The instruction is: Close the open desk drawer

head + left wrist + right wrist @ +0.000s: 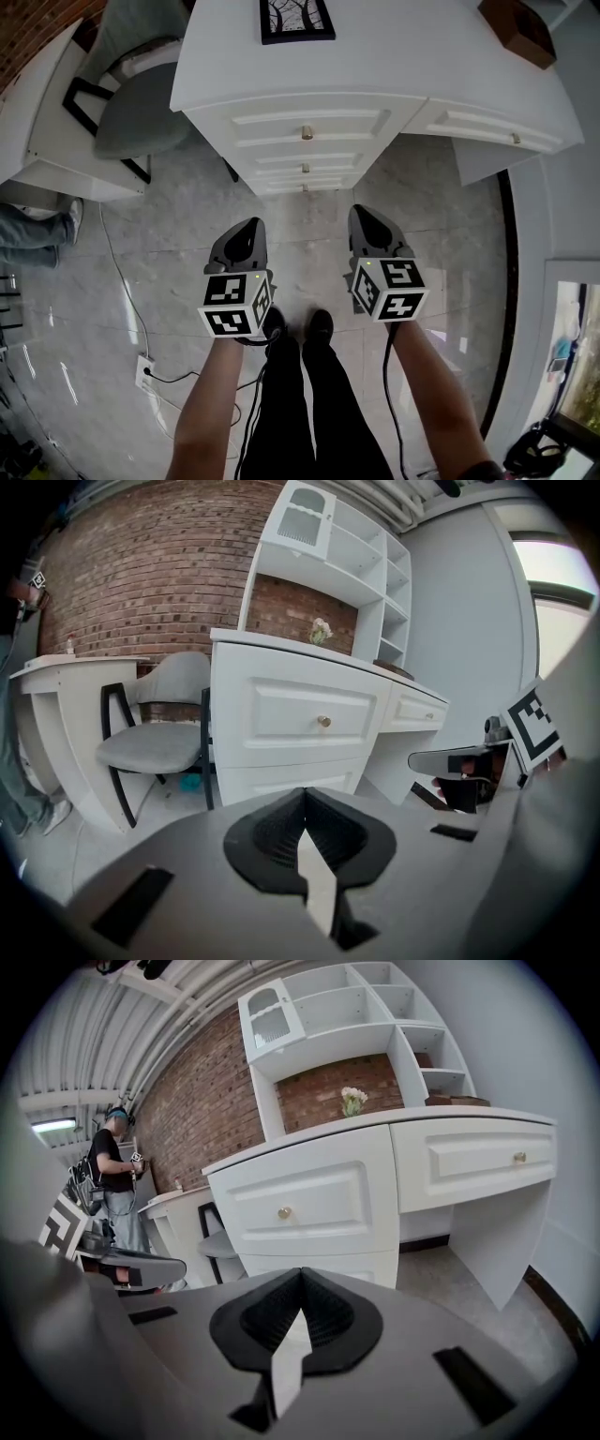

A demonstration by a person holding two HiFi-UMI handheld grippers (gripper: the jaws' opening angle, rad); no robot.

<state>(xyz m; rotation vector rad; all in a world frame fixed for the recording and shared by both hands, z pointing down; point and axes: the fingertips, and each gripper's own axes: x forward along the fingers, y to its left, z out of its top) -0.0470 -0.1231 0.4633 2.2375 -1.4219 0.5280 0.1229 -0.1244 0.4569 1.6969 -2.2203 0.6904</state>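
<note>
The white desk (375, 56) stands ahead of me, a stack of drawers on its left side. The top drawer (307, 127) has a brass knob (323, 721), also in the right gripper view (283, 1212). Seen from both grippers, that drawer's front looks level with the cabinet face. Both grippers hang over the floor, well short of the desk. My left gripper (246, 234) (305, 803) is shut on nothing. My right gripper (367, 223) (300, 1283) is likewise shut and empty.
A grey chair (141, 112) stands left of the desk, beside a second white table (47, 141). A framed picture (296, 19) and a brown box (517, 28) lie on the desk. A socket strip (145, 372) lies on the floor. A person (117, 1180) stands at the left.
</note>
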